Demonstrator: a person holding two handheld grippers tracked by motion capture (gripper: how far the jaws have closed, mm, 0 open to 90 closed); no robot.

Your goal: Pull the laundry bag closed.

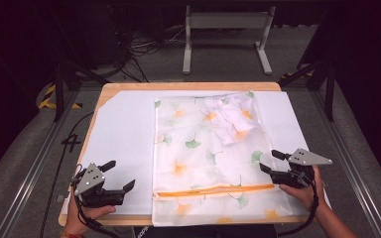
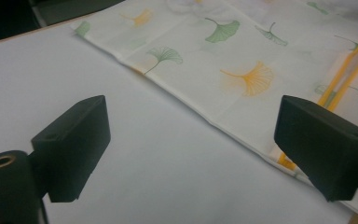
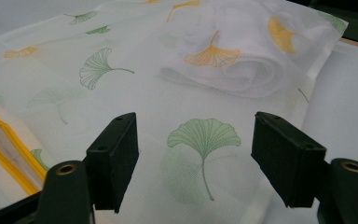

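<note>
Lying flat across the white mat (image 1: 124, 129) that covers the wooden table (image 1: 188, 86), a thin white cloth printed with ginkgo leaves (image 1: 203, 153) is the thing being worked on; it looks like a pillowcase or cover, with an orange band (image 1: 213, 190) running across it near the person's edge and a crumpled, folded-over bunch (image 1: 233, 116) at its far right corner. The left gripper (image 1: 121, 174) hovers over bare mat just beside the cloth's left edge, its fingers (image 2: 74, 144) spread wide with nothing between them; in the left gripper view that folded edge (image 2: 200, 116) runs diagonally ahead of the fingers. The right gripper (image 1: 272, 162) sits at the cloth's right edge, fingers (image 3: 114, 158) also wide and empty, poised above a green leaf print (image 3: 204, 137) with the rumpled bunch (image 3: 233, 56) farther ahead. Judging by this, the step in hand is the approach before a grasp: both grippers are lined up on opposite sides but neither has taken hold. The next move likely calls for lowering each gripper so one finger slides under the thin edge, then closing on the fabric; since the cloth lies flush to the mat, picking up a single layer cleanly could be fiddly, and the bunched corner will need pulling out flat.
</note>
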